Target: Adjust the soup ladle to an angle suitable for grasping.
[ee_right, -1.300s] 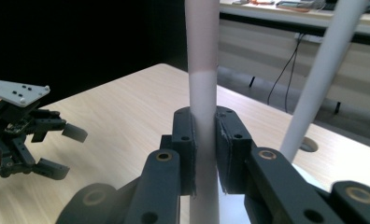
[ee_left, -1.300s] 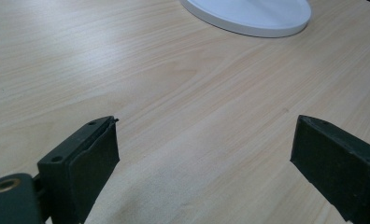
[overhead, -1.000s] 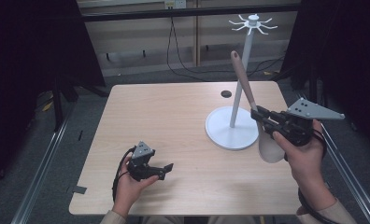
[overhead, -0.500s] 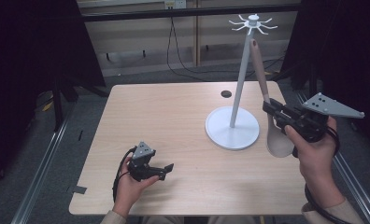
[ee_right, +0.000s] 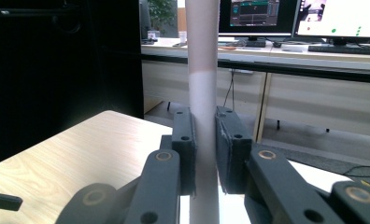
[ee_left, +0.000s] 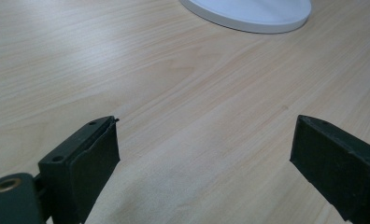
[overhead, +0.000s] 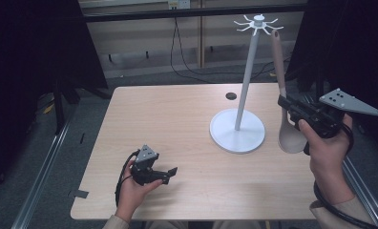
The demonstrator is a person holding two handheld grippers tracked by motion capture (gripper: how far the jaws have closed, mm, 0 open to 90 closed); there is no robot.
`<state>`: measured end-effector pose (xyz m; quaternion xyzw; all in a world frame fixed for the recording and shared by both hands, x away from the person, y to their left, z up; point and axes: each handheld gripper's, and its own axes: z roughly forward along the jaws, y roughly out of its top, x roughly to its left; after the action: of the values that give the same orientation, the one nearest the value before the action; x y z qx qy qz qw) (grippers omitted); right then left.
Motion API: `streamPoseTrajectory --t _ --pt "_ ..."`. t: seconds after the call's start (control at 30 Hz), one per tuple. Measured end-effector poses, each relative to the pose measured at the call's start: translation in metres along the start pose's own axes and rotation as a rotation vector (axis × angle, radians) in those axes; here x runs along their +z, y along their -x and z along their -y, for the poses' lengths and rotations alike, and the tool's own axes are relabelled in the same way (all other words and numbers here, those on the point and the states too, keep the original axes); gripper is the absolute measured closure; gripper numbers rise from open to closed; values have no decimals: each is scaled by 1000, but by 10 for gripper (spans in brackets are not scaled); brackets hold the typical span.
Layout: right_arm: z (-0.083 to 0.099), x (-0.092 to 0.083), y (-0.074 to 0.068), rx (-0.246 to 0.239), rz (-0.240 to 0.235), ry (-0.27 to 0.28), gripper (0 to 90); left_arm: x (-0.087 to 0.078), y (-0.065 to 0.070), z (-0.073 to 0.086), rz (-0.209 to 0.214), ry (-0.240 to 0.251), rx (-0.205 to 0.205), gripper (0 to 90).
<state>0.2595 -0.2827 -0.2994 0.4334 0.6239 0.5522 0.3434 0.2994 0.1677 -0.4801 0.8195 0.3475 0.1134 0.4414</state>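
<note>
The long-handled beige spoon (overhead: 286, 114) was held upright beside the tall white hook stand (overhead: 244, 86), its handle clamped between the nearly closed jaws of the right gripper (overhead: 287, 106), bowl hanging below. The handle's top seemed to sit near a hook (overhead: 276, 27), though the hanging hole could not be made out. A missed hook or tipped stand was risked. The left gripper (overhead: 170, 172) rested on the light wooden table (overhead: 168, 124), jaws wide apart and empty.

Right gripper (overhead: 286, 106) clamps a spoon (overhead: 285, 119) by its handle, spoon upright, bowl down, handle top just beside a hook of the white stand (overhead: 238, 131). Left gripper (overhead: 170, 171) rests low on the table (overhead: 168, 124), jaws apart, nothing between.
</note>
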Motion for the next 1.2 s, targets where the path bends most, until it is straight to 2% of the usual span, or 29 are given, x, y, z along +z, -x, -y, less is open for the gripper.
streamPoseTrajectory --t 0.63,1.2 --pt "4 15 3 31 -20 -22 792 0 0 0 -3 0 -4 80" --pt "4 33 1 35 -23 -55 792 4 1 -3 11 0 7 81"
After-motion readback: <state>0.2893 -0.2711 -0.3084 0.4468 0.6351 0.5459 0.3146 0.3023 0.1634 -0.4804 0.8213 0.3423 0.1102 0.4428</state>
